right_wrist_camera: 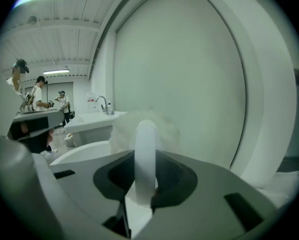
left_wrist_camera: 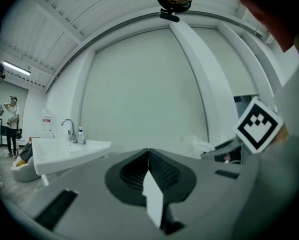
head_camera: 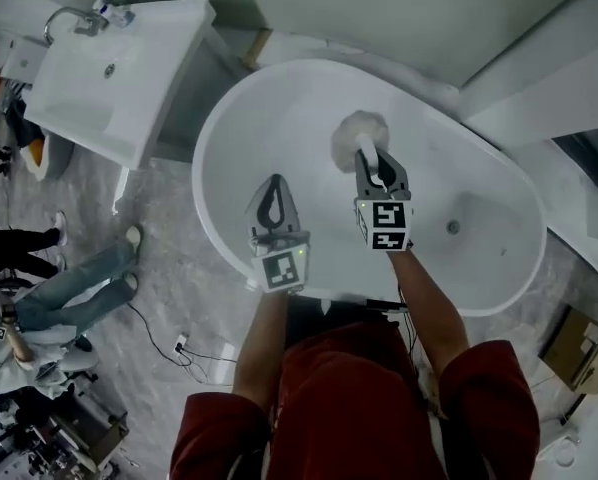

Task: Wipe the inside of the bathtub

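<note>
Right gripper view shows my right gripper (right_wrist_camera: 145,158) clamped on the white handle (right_wrist_camera: 145,144) of a fluffy duster (head_camera: 360,134). Its head sits over the far inner wall of the bathtub (head_camera: 222,118); I cannot tell whether it touches. My left gripper (head_camera: 274,182) hovers over the tub's near side, jaws pressed together with nothing between them. A white washbasin (head_camera: 129,68) stands left of the tub on the grey marbled floor (head_camera: 169,298).

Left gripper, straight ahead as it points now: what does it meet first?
Probably the pale wall behind the bathtub; the left gripper, jaws shut, seems aimed above the far rim, though depth is unclear.
</note>
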Tool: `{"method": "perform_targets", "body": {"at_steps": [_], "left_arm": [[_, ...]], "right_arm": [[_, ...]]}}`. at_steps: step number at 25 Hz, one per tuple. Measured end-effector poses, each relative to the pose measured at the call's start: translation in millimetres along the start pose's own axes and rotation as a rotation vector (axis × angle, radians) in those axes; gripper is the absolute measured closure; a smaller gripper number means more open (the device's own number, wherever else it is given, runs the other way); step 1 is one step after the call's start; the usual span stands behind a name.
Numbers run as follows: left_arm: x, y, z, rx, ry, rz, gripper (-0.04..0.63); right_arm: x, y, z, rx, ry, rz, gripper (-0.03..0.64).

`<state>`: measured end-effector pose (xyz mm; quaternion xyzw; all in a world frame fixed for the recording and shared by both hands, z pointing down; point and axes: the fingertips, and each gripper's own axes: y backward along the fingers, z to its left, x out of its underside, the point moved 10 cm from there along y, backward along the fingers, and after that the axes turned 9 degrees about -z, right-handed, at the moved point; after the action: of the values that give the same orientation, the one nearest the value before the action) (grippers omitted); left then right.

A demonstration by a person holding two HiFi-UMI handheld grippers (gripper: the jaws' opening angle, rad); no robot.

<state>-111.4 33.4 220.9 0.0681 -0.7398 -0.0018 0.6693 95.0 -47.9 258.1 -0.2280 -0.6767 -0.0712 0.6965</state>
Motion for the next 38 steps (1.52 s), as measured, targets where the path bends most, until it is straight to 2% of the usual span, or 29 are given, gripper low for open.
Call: {"method": "perform_targets", "body": {"at_steps": [5,8,13,17,22,25,28,33,38], "left_arm": [[-50,28,-9,0.019,-0.001,0.039,0.578],[-75,40,-12,0.042,-0.005,0.0,0.578],[-94,61,-4,0.082,0.006,-0.075,0.578],[-110,78,17,0.123,0.001,-0.108,0.578],[-134,104,56,0.117,-0.015,-0.086,0.578],[-143,120,80,0.102,0.01,-0.077,0.578],[-155,129,95,0.088,0.014,-0.104,0.578],[-177,143,91,0.063,0.059,-0.185,0.578],[-186,151,89,0.043,0.047,-0.213,0.578]], "right_arm": [[-76,48,-4,-0.017,0.015,-0.09,0.525],[-105,80,-2,-0.021,0.046,-0.154,0.525],[-124,127,21,-0.027,0.09,-0.211,0.525],[-131,154,48,0.01,0.101,-0.247,0.525],[-149,180,90,0.039,0.094,-0.304,0.525],[-161,191,118,0.024,0.104,-0.352,0.523],[-174,200,138,0.002,0.097,-0.415,0.525],[-179,218,150,-0.012,0.114,-0.493,0.524],[-181,216,157,-0.021,0.15,-0.531,0.523]]}}
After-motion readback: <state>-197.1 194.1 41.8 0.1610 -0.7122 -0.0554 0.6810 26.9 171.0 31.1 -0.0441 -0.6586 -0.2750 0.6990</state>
